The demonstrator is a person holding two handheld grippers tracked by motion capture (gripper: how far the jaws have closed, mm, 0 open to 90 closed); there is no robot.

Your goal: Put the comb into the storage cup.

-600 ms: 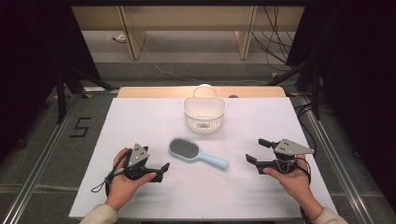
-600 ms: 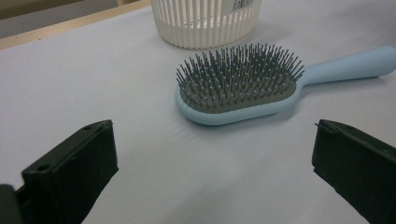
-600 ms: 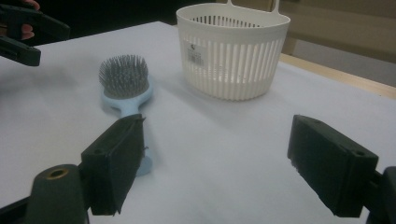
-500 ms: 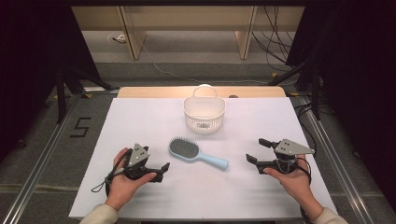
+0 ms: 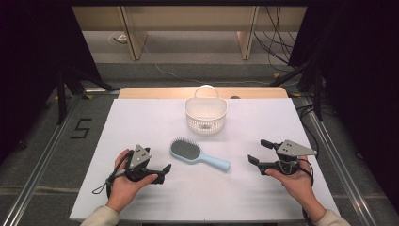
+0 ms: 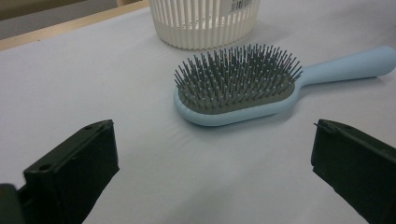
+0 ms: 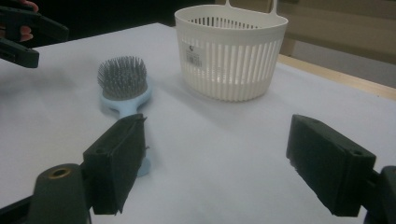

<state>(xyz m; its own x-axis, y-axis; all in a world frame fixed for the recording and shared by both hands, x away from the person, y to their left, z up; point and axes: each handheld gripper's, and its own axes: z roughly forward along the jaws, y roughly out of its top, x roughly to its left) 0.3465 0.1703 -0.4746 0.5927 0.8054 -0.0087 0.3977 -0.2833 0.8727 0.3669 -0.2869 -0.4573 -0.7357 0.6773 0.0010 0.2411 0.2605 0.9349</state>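
1. Dark curtains are closing in both sides of the room, and a wooden shelf unit is standing against the back wall beyond the white rectangular table (image 5: 141, 122).
2. Lying near the middle of that table is a pale blue plastic hairbrush with a grey bristle pad (image 5: 197, 154); its bristles are facing up, its head is pointing toward ten o'clock and its handle toward four o'clock.
3. Sitting at twelve o'clock from the brush, a little apart from it, is a white slatted plastic basket with a loop handle (image 5: 206, 114), standing upright.
4. Resting at eight o'clock from the brush head is the left gripper (image 5: 161, 173), held in the person's left hand (image 5: 123, 184); its jaws are standing wide apart with nothing between them, and in the left gripper view they are framing the brush head from near by.
5. Waiting at three o'clock from the handle's tip, well apart from it, is the right gripper (image 5: 259, 151) in the right hand (image 5: 296, 181); its jaws are likewise released and gripping nothing.
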